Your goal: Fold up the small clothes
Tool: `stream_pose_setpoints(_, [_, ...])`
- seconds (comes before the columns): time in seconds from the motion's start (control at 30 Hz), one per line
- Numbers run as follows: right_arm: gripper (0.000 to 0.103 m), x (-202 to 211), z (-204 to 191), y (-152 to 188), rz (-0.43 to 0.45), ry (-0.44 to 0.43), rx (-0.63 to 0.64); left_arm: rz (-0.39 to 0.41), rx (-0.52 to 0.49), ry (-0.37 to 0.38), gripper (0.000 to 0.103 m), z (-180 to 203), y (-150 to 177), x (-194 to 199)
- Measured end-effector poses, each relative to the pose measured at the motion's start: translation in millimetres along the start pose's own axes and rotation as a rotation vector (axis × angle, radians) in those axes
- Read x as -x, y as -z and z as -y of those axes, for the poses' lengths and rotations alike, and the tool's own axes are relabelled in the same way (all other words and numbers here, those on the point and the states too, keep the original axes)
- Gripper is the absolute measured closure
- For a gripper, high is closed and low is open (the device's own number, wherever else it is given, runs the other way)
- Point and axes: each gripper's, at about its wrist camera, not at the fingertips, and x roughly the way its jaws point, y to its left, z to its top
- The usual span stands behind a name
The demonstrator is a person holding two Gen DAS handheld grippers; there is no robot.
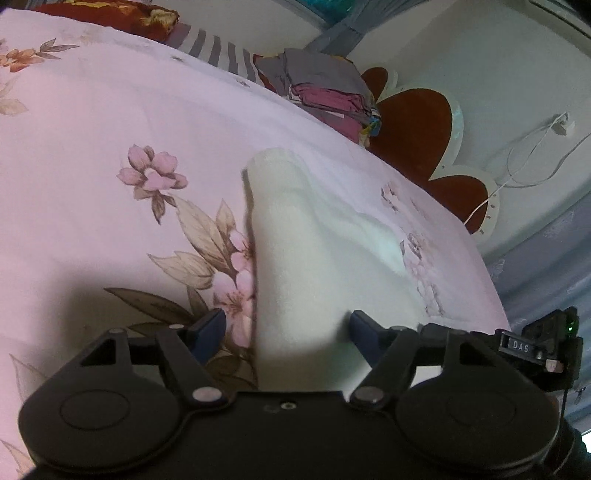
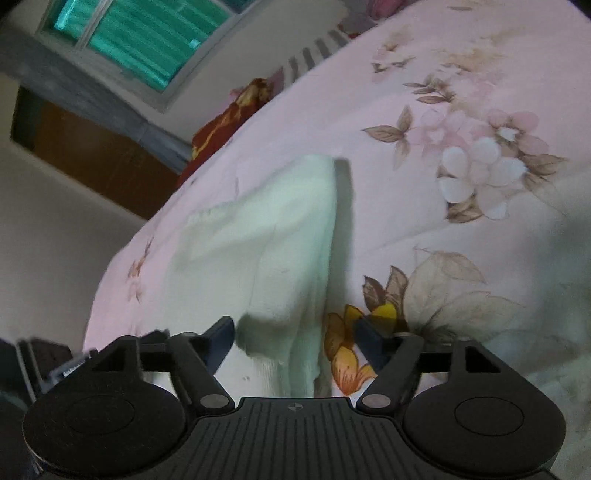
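Observation:
A small white fleecy garment [image 1: 295,258] lies folded into a long strip on the pink floral bedsheet [image 1: 92,166]. My left gripper [image 1: 287,328] is open at the garment's near end. Its left fingertip [image 1: 212,325] is over the sheet just beside the cloth's edge, and the right one is over the cloth. In the right wrist view the same garment [image 2: 280,236] runs away from my right gripper [image 2: 295,332], which is open and straddles the near end. Its pads do not press the cloth. The bedsheet [image 2: 461,92] spreads to the right.
A stack of folded clothes [image 1: 325,92] sits at the far edge of the bed by a red heart-shaped headboard [image 1: 413,122]. A white cable [image 1: 535,162] hangs on the wall. A red patterned pillow [image 2: 229,122], a window [image 2: 140,33] and black hardware [image 1: 535,343] are also in view.

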Motion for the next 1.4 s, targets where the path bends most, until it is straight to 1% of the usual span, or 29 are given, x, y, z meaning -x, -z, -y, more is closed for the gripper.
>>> stream_pose_setpoints(0.03, [0.030,-1,-3,0,0.004,0.010,0.016,-0.004,-0.009,-0.008,0.032,3,0,-1])
stream_pose_setpoints(0.07, [0.034,-2,-6,0,0.006,0.024,0.047,-0.009,-0.016,-0.011,0.033,6,-1,-1])
stream_pose_setpoints(0.1, [0.042,-2,-10,0,0.011,0.060,0.097,-0.015,-0.021,-0.010,0.036,9,0,0])
stream_pose_setpoints(0.13, [0.046,0,-12,-1,0.014,0.091,0.129,-0.018,-0.026,-0.012,0.036,11,-1,0])
stream_pose_setpoints(0.23, [0.046,9,-5,0,0.018,0.075,0.076,-0.023,-0.024,-0.019,0.037,9,1,2])
stream_pose_setpoints(0.3, [0.045,11,6,-1,0.011,0.029,0.006,-0.024,0.002,-0.008,0.037,5,2,2])
stream_pose_setpoints(0.37, [0.038,10,13,-2,0.005,-0.010,-0.040,-0.023,0.032,0.005,0.037,3,1,-2])
stream_pose_setpoints(0.4, [0.036,8,12,-4,-0.003,-0.027,-0.048,-0.021,0.047,0.010,0.037,2,0,-3])
stream_pose_setpoints(0.47, [0.033,5,8,-4,-0.032,-0.066,-0.041,-0.021,0.066,0.013,0.039,4,-2,-5])
stream_pose_setpoints(0.53, [0.033,1,0,-3,-0.063,-0.084,0.012,-0.019,0.081,0.018,0.041,5,-3,-5])
stream_pose_setpoints(0.6, [0.033,0,-5,-3,-0.051,-0.055,0.057,-0.034,0.074,0.013,0.042,7,-2,-6])
stream_pose_setpoints(0.7, [0.034,1,0,-3,-0.040,-0.061,0.032,-0.054,0.059,0.014,0.042,9,1,-9])
stream_pose_setpoints(0.8, [0.034,-1,-4,0,-0.033,-0.049,0.053,-0.053,0.048,-0.002,0.042,14,1,-14])
stream_pose_setpoints(0.83, [0.050,-4,-11,1,-0.034,-0.020,0.082,-0.049,0.034,-0.020,0.050,18,1,-15])
stream_pose_setpoints(0.87, [0.056,-7,-15,3,-0.038,0.011,0.110,-0.043,0.001,-0.054,0.052,23,0,-16])
stream_pose_setpoints(0.9, [0.058,-8,-19,6,-0.029,0.028,0.130,-0.041,-0.027,-0.076,0.056,29,1,-15])
stream_pose_setpoints(0.93, [0.063,-10,-24,7,-0.022,0.042,0.147,-0.035,-0.061,-0.106,0.061,37,0,-15])
stream_pose_setpoints(1.0, [0.069,-6,-34,10,-0.003,0.084,0.209,-0.017,-0.148,-0.155,0.065,54,1,-11])
stream_pose_setpoints(1.03, [0.071,-2,-42,13,0.013,0.111,0.250,-0.005,-0.189,-0.174,0.067,62,2,-9])
stream_pose_setpoints(1.1, [0.073,1,-54,19,0.039,0.138,0.295,0.009,-0.231,-0.182,0.068,71,1,-2])
stream_pose_setpoints(1.23, [0.073,11,-64,25,0.070,0.142,0.300,0.022,-0.291,-0.177,0.069,79,1,14])
stream_pose_setpoints(1.3, [0.074,14,-76,30,0.085,0.143,0.310,0.031,-0.322,-0.181,0.069,81,1,22])
stream_pose_setpoints(1.4, [0.074,10,-98,38,0.102,0.147,0.330,0.043,-0.347,-0.179,0.069,74,0,42])
